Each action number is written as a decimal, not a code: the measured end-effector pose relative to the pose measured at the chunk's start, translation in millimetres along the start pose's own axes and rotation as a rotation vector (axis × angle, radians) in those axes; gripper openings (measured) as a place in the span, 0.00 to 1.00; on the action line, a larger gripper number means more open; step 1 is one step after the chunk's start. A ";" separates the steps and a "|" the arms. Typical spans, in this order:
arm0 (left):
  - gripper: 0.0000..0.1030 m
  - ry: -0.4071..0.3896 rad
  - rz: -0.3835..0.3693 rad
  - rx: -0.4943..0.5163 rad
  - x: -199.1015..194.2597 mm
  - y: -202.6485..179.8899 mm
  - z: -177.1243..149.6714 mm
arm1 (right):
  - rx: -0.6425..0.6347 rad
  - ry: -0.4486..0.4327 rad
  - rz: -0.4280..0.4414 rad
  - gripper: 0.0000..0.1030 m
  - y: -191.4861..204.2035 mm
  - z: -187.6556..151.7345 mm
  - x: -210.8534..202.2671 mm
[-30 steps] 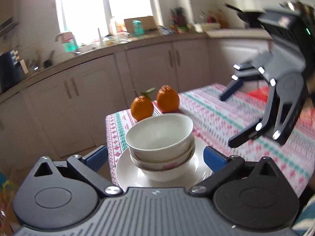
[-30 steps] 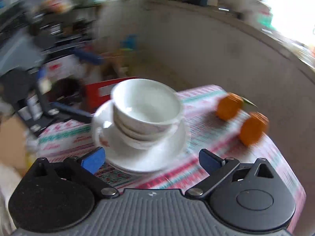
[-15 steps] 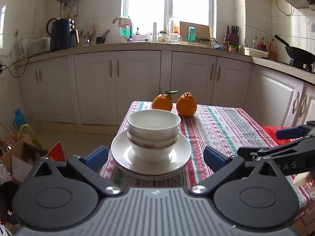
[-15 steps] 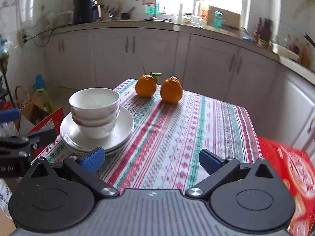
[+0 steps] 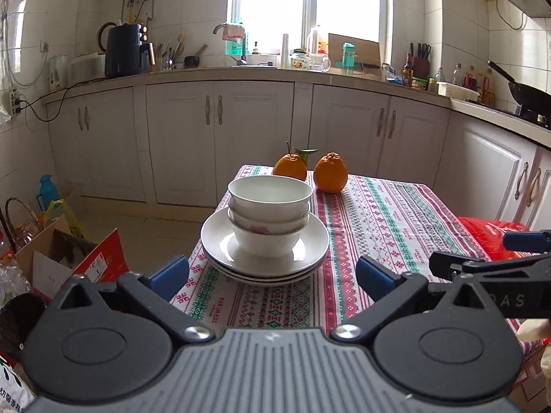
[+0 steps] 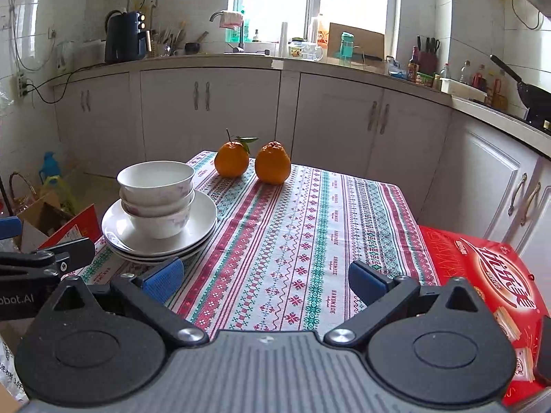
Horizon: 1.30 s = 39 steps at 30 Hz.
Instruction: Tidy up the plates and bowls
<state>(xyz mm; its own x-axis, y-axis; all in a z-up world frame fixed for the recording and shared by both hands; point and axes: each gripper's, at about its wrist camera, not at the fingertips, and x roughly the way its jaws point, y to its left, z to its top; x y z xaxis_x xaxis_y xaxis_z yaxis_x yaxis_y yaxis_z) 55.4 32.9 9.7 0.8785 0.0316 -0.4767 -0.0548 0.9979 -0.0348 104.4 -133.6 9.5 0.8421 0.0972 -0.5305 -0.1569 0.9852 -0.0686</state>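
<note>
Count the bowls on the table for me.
3, nested in one stack on the plates at the table's near left corner: top bowl, middle bowl, bottom bowl.

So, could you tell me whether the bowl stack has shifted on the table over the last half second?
No: the bowls remain just before the oranges.

Two oranges on striped tablecloth; red box; black kettle, wok on counter.
</note>
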 end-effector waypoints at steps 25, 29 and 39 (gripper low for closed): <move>0.99 0.009 0.000 -0.002 -1.7 -2.3 2.1 | -0.002 -0.016 -0.018 1.00 0.9 0.2 -4.9; 0.99 0.008 0.000 -0.003 -2.6 -2.6 2.5 | -0.006 -0.020 -0.024 1.00 1.8 0.6 -6.8; 0.99 0.009 0.000 -0.006 -4.8 -2.8 3.4 | -0.006 -0.024 -0.031 1.00 1.6 1.1 -8.2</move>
<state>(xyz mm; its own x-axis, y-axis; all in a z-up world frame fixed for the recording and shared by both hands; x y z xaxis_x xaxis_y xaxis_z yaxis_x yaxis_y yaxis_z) 53.0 30.1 15.1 0.8743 0.0311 -0.4844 -0.0575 0.9976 -0.0397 97.8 -132.6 14.7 0.8590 0.0696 -0.5072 -0.1333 0.9870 -0.0903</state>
